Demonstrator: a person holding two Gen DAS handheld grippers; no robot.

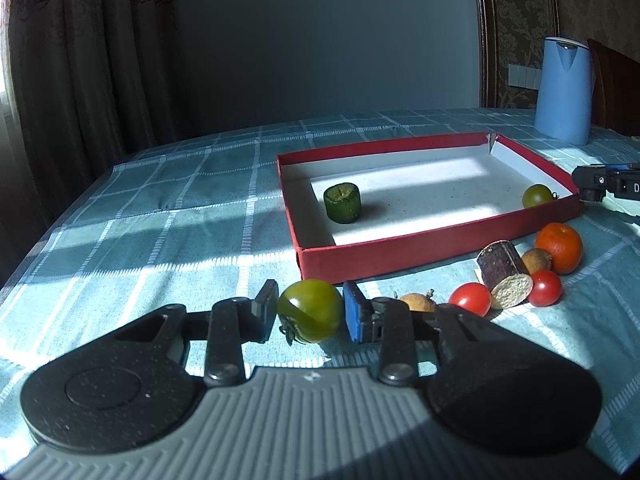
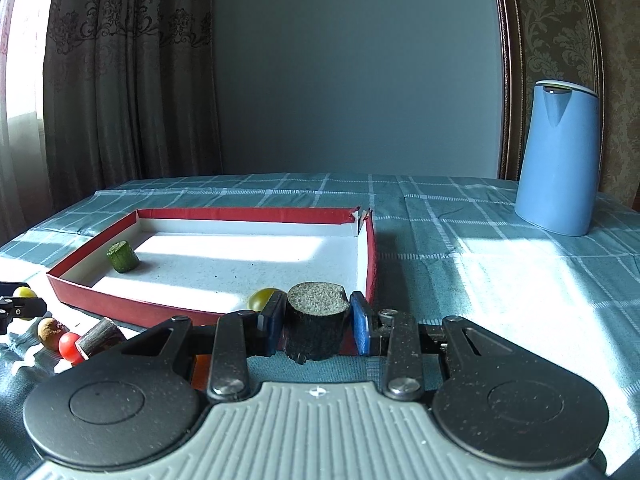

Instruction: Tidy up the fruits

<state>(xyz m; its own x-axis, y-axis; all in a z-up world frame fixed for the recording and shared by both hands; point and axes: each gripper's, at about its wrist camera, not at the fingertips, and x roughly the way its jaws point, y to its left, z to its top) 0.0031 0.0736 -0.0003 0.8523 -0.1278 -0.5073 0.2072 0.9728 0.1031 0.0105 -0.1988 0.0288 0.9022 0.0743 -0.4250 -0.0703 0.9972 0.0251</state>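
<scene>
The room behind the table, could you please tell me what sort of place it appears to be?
Most likely a home dining or living room: a table under a checked tablecloth, heavy patterned curtains at a window, damask wallpaper, and a blue kettle-like jug standing on the table.

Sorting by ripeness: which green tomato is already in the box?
The green tomato in the red box's near right corner. The other green tomato is outside it, clamped in the left gripper.
</scene>
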